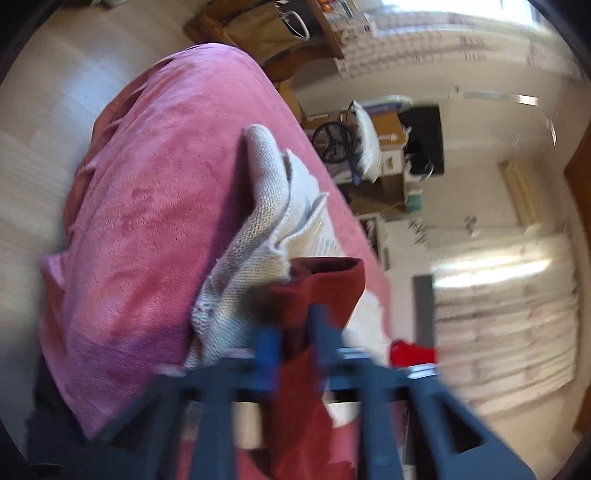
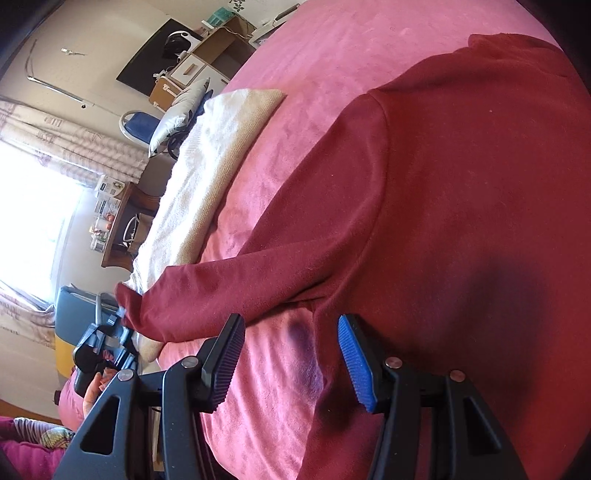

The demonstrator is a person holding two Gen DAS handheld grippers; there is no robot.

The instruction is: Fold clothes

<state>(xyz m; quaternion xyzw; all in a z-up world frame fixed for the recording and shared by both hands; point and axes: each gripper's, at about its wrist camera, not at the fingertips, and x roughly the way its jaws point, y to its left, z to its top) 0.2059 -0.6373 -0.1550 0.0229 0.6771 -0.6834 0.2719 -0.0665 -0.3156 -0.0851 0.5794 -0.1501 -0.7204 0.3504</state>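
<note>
A dark red sweatshirt point(image 2: 461, 203) lies spread on the pink blanket point(image 2: 332, 55) that covers the bed. Its long sleeve point(image 2: 221, 280) stretches left, and the cuff point(image 1: 325, 280) sits between the blue fingers of my left gripper point(image 1: 293, 325), which is shut on it. From the right wrist view the left gripper point(image 2: 107, 332) shows at the cuff end, held by a hand point(image 2: 94, 391). My right gripper point(image 2: 291, 358) hovers open near the sweatshirt's side seam below the sleeve, with nothing between its pads. A cream knit garment point(image 1: 258, 221) lies folded beside the sleeve point(image 2: 207, 166).
The bed edge drops to a pale floor point(image 1: 55, 92) on the left. A wooden table with a paper bag point(image 1: 266, 26), boxes and a pillow point(image 1: 369, 136) stand beyond the bed. A curtained window point(image 2: 33, 206) and a blue chair point(image 2: 74, 306) are nearby.
</note>
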